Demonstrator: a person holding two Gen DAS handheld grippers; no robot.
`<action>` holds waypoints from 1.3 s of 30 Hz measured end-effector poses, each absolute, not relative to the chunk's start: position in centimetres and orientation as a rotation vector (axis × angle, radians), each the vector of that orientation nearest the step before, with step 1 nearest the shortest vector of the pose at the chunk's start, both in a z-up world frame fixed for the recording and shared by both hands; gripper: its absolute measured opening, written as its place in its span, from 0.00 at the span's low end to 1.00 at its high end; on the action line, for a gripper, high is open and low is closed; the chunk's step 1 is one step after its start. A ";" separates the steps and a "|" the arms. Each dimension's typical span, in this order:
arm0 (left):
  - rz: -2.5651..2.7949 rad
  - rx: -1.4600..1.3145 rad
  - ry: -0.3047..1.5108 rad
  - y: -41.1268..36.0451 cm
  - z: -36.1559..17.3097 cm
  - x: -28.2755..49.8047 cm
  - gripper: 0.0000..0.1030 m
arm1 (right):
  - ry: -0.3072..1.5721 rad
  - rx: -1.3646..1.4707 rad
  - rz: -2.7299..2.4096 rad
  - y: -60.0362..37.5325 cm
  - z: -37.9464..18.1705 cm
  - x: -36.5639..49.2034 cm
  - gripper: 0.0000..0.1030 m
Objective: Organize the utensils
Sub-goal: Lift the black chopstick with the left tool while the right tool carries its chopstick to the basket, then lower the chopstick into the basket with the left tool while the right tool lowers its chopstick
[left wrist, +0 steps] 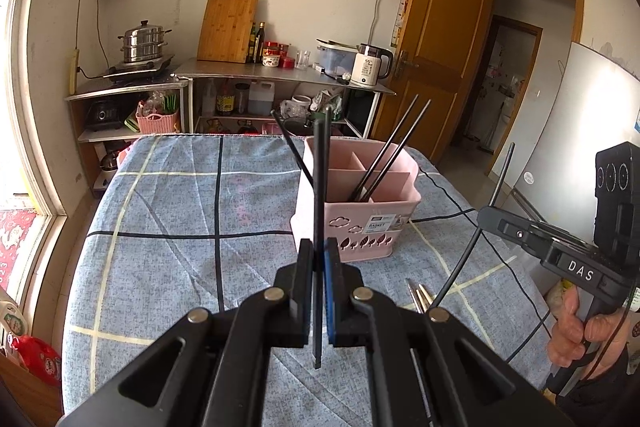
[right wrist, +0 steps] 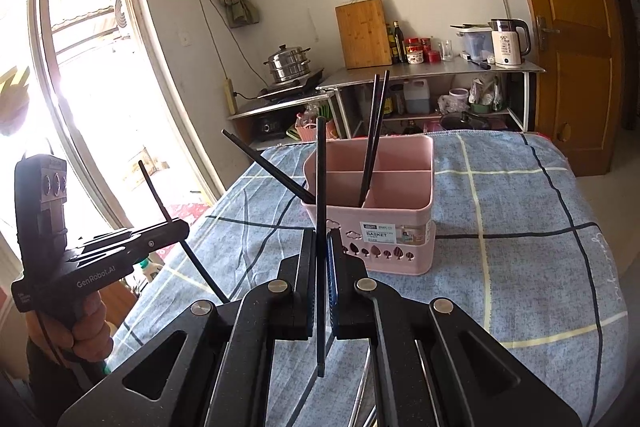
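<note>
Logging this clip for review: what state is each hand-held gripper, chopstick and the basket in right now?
Left hand-held gripper: shut on a black chopstick, held near upright.
Right hand-held gripper: shut on another black chopstick, also near upright.
Pink basket: upright on the plaid cloth, open-topped, divided.
Chopsticks in basket: two, leaning together in one compartment.
Door: open.

My left gripper (left wrist: 319, 259) is clamped on one black chopstick (left wrist: 318, 195), held upright. Just past it, the pink utensil basket (left wrist: 360, 227) on the blue plaid tablecloth (left wrist: 180, 207) holds three chopsticks. My right gripper (left wrist: 486, 217) pinches another chopstick (left wrist: 460, 263), tilted.
</note>
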State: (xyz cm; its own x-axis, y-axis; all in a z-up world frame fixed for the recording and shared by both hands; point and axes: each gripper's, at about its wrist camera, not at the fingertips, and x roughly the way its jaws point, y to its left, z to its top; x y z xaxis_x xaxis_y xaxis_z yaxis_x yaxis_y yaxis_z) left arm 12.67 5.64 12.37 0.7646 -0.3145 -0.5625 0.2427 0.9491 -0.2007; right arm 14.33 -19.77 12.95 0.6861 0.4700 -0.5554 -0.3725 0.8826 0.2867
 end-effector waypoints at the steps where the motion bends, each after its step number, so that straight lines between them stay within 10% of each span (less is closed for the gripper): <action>1: -0.309 -0.122 0.630 5.6 12.6 12.9 0.05 | 0.657 0.154 0.472 -19.8 13.2 14.4 0.05; 39: -0.339 -0.110 0.539 2.0 20.5 26.2 0.05 | 0.419 0.194 0.395 -19.6 20.4 24.6 0.04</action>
State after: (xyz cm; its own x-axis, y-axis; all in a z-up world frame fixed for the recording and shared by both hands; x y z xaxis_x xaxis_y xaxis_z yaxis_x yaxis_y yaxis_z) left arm 26.19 1.97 20.51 0.8041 -0.3447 -0.4843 0.2874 0.9386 -0.1909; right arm 24.63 -19.63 20.42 0.8391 0.4106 -0.3569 -0.3318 0.9061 0.2625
